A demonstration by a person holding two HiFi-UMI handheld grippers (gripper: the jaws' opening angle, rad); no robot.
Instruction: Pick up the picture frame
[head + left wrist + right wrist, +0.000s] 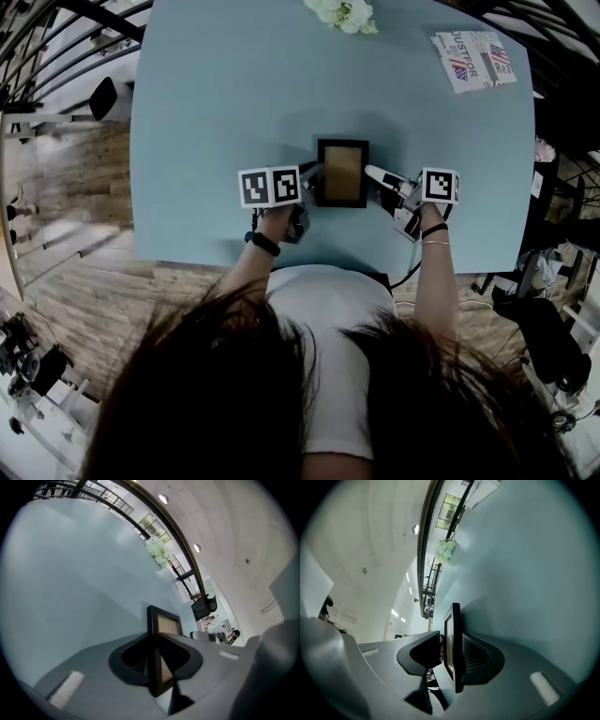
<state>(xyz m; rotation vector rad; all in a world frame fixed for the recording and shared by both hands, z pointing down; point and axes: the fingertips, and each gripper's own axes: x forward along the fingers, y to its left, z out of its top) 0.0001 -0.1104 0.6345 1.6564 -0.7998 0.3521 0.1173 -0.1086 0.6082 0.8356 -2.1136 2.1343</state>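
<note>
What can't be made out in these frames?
- Picture frame: whether it is lifted off the table; head view looks straight down, gripper views show it edge-on.
- Right gripper: whether the pad at the frame's front touches it; right gripper view, gap too fine.
- Leaflet: print too small, head view.
- Flowers: cut off by head view's top edge.

Head view: the white flower bunch point(343, 13) is cut by the top edge. Print on the flag-marked paper sheet point(473, 58) is too small to read. Dark hair point(281, 394) covers the near edge of the pale blue worktop point(216, 112).

Left gripper view: one jaw of the left gripper point(154, 641) overlaps the tan face of the black-rimmed rectangular picture frame point(165, 623).

Right gripper view: the frame is nearly edge-on, its face unreadable.
</note>
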